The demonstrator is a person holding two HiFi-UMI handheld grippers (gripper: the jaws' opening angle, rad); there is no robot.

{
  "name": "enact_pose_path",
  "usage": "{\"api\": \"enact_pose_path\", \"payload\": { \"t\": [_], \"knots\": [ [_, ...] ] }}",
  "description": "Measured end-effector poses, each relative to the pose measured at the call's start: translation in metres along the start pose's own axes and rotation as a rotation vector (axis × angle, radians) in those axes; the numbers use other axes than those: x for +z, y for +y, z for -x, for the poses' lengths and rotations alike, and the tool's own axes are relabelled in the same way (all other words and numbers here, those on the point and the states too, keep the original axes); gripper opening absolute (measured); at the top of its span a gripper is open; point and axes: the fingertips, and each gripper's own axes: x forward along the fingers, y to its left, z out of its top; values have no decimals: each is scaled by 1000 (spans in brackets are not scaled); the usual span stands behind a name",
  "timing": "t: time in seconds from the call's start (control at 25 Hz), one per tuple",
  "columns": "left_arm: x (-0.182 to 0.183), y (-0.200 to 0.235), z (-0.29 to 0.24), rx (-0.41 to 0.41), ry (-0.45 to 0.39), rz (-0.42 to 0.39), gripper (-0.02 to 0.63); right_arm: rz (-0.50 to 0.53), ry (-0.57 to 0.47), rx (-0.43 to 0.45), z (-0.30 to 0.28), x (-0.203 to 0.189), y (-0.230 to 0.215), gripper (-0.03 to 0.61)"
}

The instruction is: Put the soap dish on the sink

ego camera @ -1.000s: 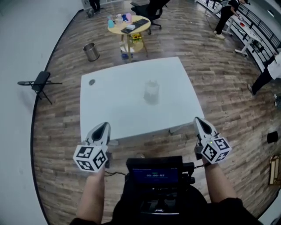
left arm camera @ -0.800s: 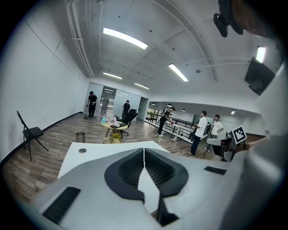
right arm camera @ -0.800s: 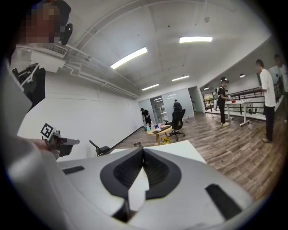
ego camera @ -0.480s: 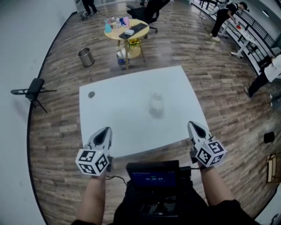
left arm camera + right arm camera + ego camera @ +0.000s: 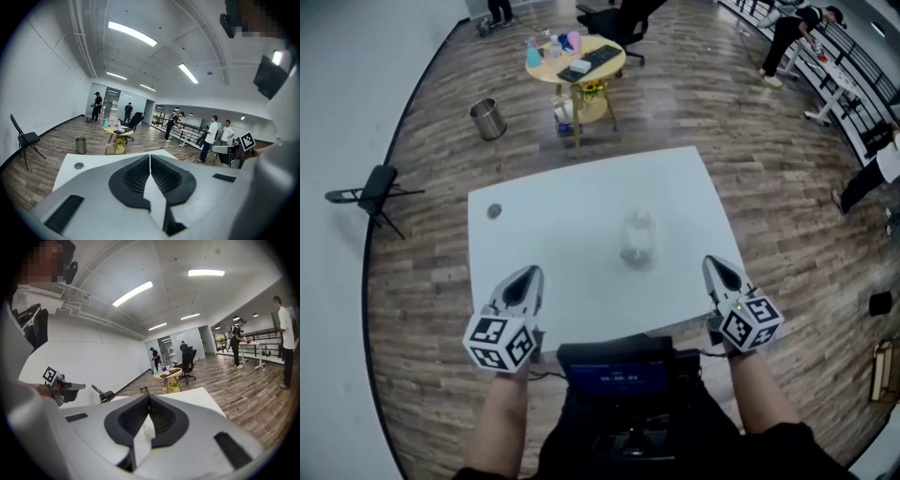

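Over the near edge of a white table, in the head view, both grippers are held out level with each other, one at each side. The left gripper has its tip over the table's near left part, and the right gripper is at the near right edge. The soap dish stands near the middle of the table, ahead of both grippers, between their lines and well apart from each. It shows as a pale, see-through thing (too blurred to give its shape). A small round grommet sits in the table's far left corner. On the wooden floor beyond are a metal bin, a round yellow table with small items on it, and a folding chair by the wall.

In the left gripper view, the left gripper has its jaws pressed together with nothing between them. Past them lie the white table, the bin and the yellow table.

In the right gripper view, the right gripper is likewise closed tight and empty, its pads meeting in a thin line. The white table spreads beyond it, and the left gripper shows off to the left side.
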Motion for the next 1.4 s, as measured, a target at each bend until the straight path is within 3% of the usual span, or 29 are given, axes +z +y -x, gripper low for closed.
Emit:
{"api": "enact_pose_path", "payload": {
  "t": [0.32, 0.56, 0.84, 1.2, 1.4],
  "knots": [
    [31, -3, -42, 60, -19, 37, 9, 19, 19, 76, -58, 20, -38, 2],
    [47, -16, -83, 68, -7, 4, 9, -6, 59, 113, -85, 13, -61, 2],
    [43, -6, -103, 76, 39, 20, 9, -21, 134, 151, -114, -5, -60, 2],
    [33, 53, -122, 85, 70, 66, 9, -98, 390, 165, -161, -83, -43, 3],
    [27, 77, -127, 91, 103, 63, 9, -126, 438, 138, -184, -105, -42, 4]
  ]
}}
